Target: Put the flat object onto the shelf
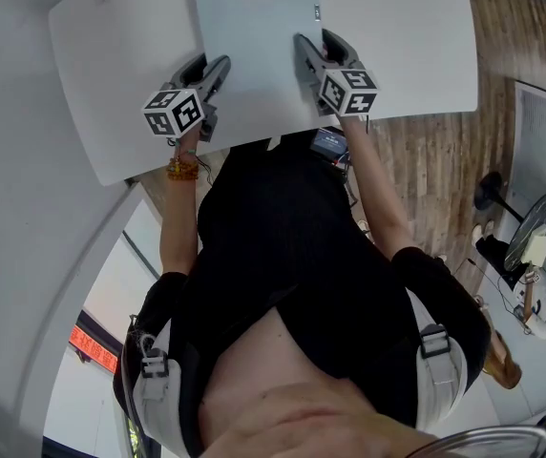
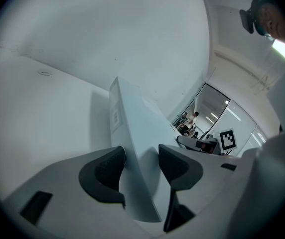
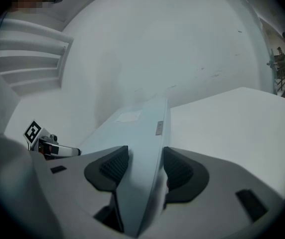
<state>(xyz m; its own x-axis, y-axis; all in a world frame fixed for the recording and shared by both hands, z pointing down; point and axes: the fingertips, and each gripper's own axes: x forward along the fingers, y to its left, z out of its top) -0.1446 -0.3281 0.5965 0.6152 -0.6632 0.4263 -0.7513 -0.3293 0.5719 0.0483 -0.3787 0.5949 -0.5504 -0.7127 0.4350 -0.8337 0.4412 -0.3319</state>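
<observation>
Your left tongs (image 1: 214, 67) and right tongs (image 1: 319, 42) are each clamped on the panel (image 1: 254, 22). They hold its near edge at the two near corners, in the upper middle of the head view. In the left gripper view the left tongs (image 2: 141, 159) have a dark pad against each face of the sheet. The right gripper view shows the right tongs (image 3: 145, 164) gripping the same way.

The panel lies out ahead of you over the white slab (image 1: 416, 46), which I take for the shelf. So the carry looks nearly over and the placing step is in hand. I cannot tell from any view whether the far edge touches the slab yet.

The next move calls for lowering both hands evenly so the panel comes down level. Let the far edge land first, then the near edge. Part both pairs of tongs only once the slab bears the weight, then draw them straight back so the pads don't drag the sheet.

The head view alone shows both tongs together, how much slab lies to either side, and the wood floor (image 1: 435, 160) at the right of the frame.

The gripper views alone show the pads on the panel's faces and the wall behind the slab. The left one catches the other tongs' marker cube (image 2: 227, 139) at lower right. The right one shows a white label (image 3: 129, 116) on the panel's upper face.
</observation>
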